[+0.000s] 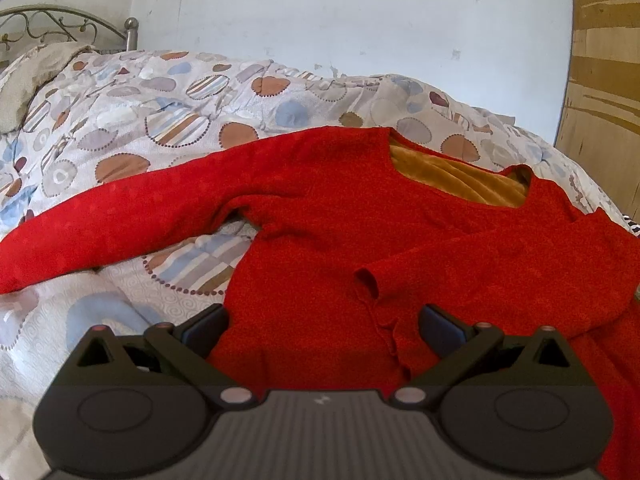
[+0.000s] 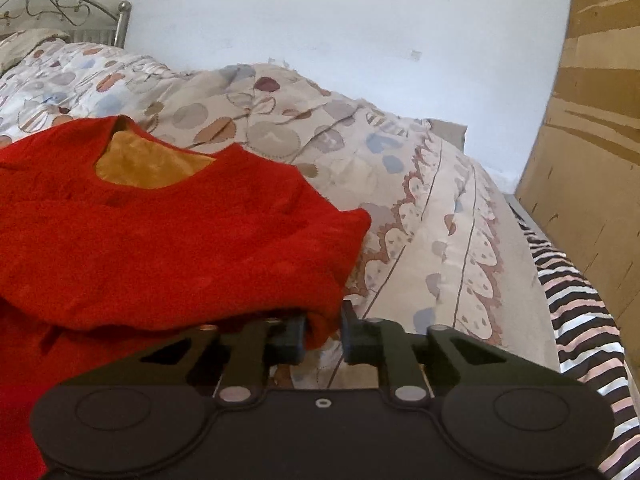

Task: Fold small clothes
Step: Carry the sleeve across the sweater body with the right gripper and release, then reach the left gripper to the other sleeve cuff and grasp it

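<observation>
A small red sweater with an orange-brown lining lies front-up on a patterned quilt. Its left sleeve stretches out to the left. Its right sleeve is folded across the body, cuff near the middle. My left gripper is open, jaws wide apart over the sweater's lower body, holding nothing. In the right wrist view my right gripper is shut on a fold at the right edge of the sweater, red cloth pinched between the narrow jaws.
The quilt covers a bed with a metal headboard at the far left. A striped cloth hangs at the bed's right edge. A wooden wardrobe stands at the right and a white wall behind.
</observation>
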`<control>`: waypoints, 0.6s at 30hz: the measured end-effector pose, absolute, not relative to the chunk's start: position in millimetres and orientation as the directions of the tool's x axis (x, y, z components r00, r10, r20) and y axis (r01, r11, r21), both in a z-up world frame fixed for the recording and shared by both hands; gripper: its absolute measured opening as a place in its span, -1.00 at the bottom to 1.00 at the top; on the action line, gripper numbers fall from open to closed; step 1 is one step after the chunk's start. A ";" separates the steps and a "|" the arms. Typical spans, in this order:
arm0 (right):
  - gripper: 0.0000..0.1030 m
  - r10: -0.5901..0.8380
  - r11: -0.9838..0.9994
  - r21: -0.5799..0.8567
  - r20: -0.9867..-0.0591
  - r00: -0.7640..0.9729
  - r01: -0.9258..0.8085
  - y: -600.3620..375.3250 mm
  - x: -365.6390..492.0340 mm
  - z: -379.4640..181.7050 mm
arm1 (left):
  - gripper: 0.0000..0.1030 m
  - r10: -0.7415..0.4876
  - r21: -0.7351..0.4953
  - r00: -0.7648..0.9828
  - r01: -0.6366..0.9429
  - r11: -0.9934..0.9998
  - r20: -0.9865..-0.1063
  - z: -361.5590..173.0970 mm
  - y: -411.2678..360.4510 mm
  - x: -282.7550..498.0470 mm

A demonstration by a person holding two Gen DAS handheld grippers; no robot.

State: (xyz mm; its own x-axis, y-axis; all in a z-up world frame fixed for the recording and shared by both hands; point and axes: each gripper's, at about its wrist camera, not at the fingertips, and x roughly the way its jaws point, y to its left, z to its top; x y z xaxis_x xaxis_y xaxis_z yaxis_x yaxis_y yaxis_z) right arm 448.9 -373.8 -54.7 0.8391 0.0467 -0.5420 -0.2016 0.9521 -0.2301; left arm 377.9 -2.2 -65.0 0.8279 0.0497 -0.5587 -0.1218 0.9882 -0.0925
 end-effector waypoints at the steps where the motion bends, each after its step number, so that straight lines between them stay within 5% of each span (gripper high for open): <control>1: -0.76 0.031 0.958 -0.223 -0.547 0.836 -0.182 -375.6 447.9 -52.8 | 1.00 0.048 -0.096 0.828 -0.122 0.988 -0.559 -65.0 -1.7 377.9; 5: -0.77 0.031 0.990 -0.094 -0.594 0.804 -0.108 -390.3 446.5 -54.1 | 1.00 0.049 -0.095 0.829 -0.123 0.988 -0.557 -65.4 -1.6 378.1; 15: -0.61 0.034 0.996 -0.039 -0.637 0.770 -0.076 -390.7 445.5 -59.6 | 0.99 0.042 -0.108 0.828 -0.124 0.986 -0.560 -62.9 0.0 378.2; 18: -0.11 -0.008 0.996 -0.077 -0.657 0.754 -0.056 -389.4 434.8 -52.3 | 0.99 0.056 -0.119 0.788 -0.163 0.979 -0.613 -51.6 6.1 375.4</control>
